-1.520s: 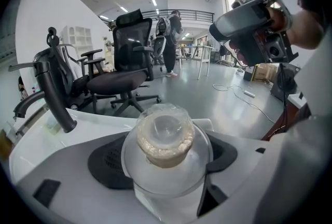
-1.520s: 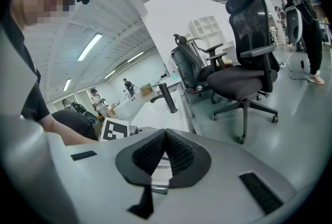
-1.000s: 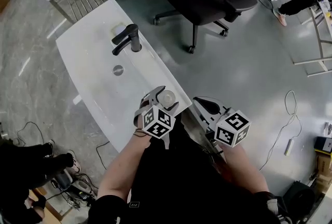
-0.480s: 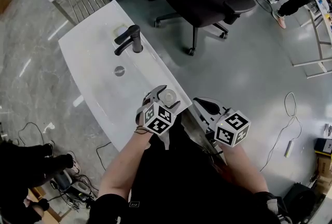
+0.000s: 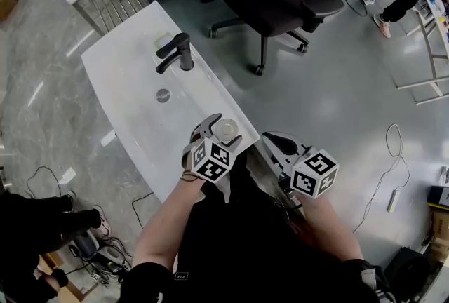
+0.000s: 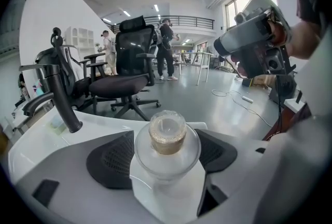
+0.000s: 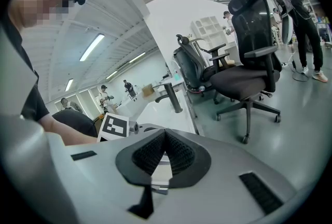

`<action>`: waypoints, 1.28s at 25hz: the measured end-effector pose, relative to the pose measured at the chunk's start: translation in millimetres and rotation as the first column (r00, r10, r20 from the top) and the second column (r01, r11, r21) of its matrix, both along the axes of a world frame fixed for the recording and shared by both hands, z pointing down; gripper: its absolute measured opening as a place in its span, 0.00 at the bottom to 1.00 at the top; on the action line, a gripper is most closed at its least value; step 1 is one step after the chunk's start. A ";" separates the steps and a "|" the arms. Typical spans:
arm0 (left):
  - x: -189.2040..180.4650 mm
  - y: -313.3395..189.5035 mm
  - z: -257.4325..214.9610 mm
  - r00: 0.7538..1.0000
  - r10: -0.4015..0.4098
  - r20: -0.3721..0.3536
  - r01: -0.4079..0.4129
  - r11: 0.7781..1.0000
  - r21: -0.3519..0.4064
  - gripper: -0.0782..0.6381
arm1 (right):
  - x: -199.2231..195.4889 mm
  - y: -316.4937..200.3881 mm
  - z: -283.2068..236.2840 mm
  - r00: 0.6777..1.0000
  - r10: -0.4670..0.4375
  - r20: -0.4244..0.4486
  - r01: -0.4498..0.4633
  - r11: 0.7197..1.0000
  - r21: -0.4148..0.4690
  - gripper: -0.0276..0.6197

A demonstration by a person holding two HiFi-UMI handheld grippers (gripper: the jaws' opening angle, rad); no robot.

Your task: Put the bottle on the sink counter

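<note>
Head view: the left gripper [image 5: 222, 128] had barely moved from a second earlier and held the bottle [image 5: 226, 130] over the sink counter's [image 5: 133, 95] near end. Left gripper view: both jaws pressed on the clear bottle, its base cut off, so contact with the counter was unclear. Right gripper view: the right gripper [image 7: 163, 151] was closed, empty.

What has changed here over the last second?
Almost nothing visibly moved. The left gripper stays shut on the bottle at the near end of the sink counter, and the right gripper stays shut and empty beside it. Only the head view drifted slightly.
</note>
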State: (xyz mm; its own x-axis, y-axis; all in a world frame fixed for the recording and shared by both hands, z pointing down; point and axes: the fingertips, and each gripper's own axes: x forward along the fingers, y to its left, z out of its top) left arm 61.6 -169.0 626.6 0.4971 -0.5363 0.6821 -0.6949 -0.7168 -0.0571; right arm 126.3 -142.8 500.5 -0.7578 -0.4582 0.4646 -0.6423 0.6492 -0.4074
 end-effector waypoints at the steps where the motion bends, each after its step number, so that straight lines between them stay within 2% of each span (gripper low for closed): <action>1: -1.6 1.2 -1.4 1.000 -0.001 0.000 0.001 1.000 0.002 0.60 | -0.5 0.6 -0.6 1.000 0.000 0.001 0.000 1.000 0.000 0.07; 13: -14.1 10.6 -19.6 1.000 -0.006 -0.023 0.007 0.999 0.035 0.60 | -11.0 6.7 -5.3 1.000 -0.010 0.000 0.010 1.000 0.007 0.07; 27: -38.2 25.8 -37.2 0.995 -0.033 -0.098 0.037 0.999 0.038 0.60 | -33.1 14.1 -16.0 0.999 -0.042 -0.001 0.042 0.999 0.033 0.07; 32: -60.2 35.6 -51.3 0.988 -0.087 -0.126 0.094 0.994 0.047 0.60 | -36.4 16.0 -21.0 0.999 -0.032 0.006 0.031 0.998 0.045 0.07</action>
State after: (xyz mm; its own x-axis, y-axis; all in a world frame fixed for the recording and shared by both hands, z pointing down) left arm 1.5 -133.4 575.3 0.5235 -0.6165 0.5881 -0.7610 -0.6488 -0.0026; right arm 89.8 -126.8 479.5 -0.7749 -0.4546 0.4392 -0.6189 0.6868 -0.3811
